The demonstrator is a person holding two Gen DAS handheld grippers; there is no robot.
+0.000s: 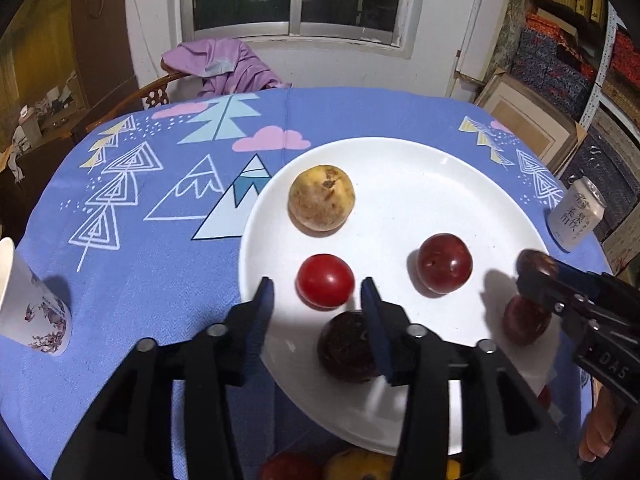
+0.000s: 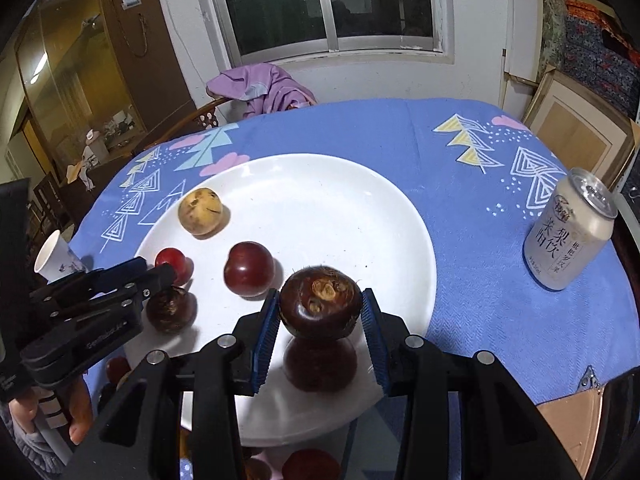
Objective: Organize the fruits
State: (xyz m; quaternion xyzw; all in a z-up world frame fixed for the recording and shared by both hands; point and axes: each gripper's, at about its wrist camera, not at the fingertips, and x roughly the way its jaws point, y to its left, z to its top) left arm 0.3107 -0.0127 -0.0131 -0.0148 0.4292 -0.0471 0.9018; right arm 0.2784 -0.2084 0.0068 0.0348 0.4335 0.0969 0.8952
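Note:
A white plate [image 1: 400, 168] [image 2: 320, 192] holds a yellow-brown fruit [image 1: 321, 198] [image 2: 200, 211], a red tomato [image 1: 325, 280] [image 2: 170, 260], a dark red plum [image 1: 445, 263] [image 2: 249, 269], a dark water chestnut [image 1: 346, 346] [image 2: 170, 309] and a second plum [image 1: 522, 322] [image 2: 320, 366]. My left gripper [image 1: 318, 304] [image 2: 154, 270] is open and empty, over the plate's near left part above the chestnut. My right gripper [image 2: 320, 314] [image 1: 536, 268] is shut on another dark water chestnut [image 2: 320, 306], held above the second plum.
The table wears a blue patterned cloth [image 1: 160, 272]. A drink can [image 1: 576, 214] [image 2: 570, 232] stands right of the plate, a paper cup [image 1: 28, 304] [image 2: 54, 256] at the left. More fruit [image 1: 360, 466] [image 2: 310, 464] lies at the near edge. A chair with purple cloth [image 1: 224, 64] is behind.

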